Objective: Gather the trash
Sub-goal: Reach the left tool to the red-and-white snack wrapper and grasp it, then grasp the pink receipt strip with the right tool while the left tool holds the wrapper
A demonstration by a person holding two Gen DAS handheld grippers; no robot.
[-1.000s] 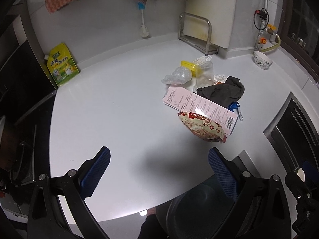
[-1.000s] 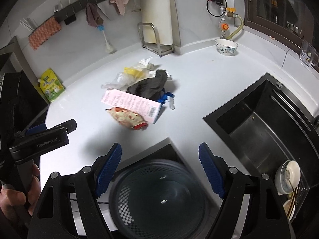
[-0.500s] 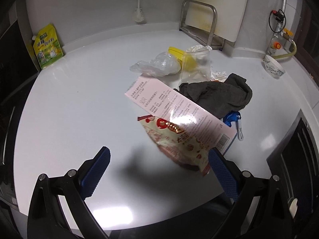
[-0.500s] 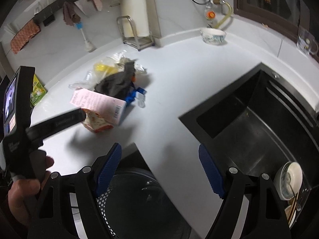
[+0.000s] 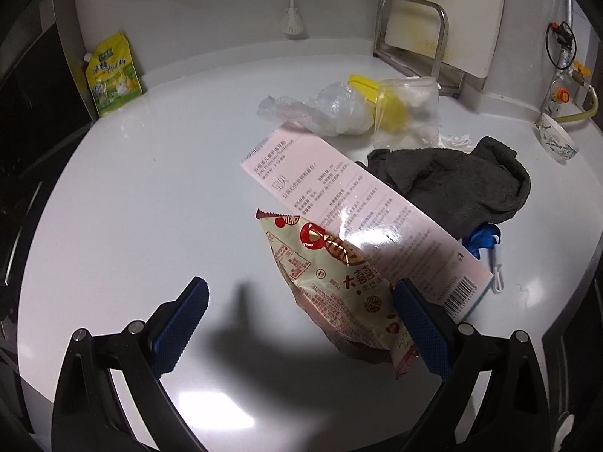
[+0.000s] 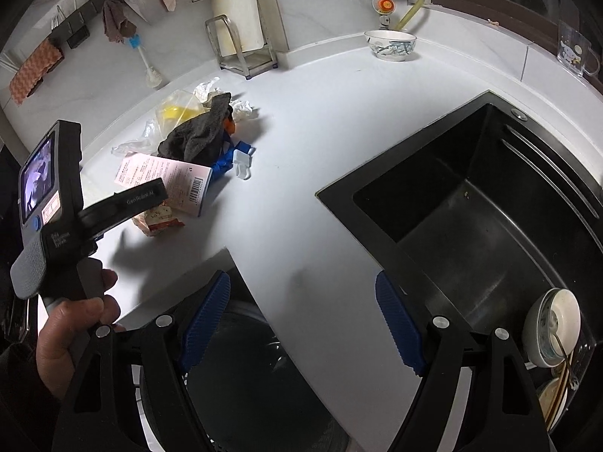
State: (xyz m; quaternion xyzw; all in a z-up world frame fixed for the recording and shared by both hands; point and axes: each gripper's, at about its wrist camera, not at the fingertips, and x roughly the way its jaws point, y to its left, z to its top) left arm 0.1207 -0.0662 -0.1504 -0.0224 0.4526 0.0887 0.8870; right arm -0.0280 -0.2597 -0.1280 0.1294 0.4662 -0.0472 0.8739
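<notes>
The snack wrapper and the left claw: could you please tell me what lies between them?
Nothing: in the left wrist view, the snack wrapper already sits partly between the open left claw fingers, on the white counter.

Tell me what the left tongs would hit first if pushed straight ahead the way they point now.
Probably the snack wrapper: it lies just ahead of the open left tongs, close to the right finger, with the pink box resting on it beyond. Depth is uncertain.

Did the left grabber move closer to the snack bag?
Yes. The left gripper went forward toward the trash pile: the snack bag on the counter now sits right at its open fingers.
</notes>
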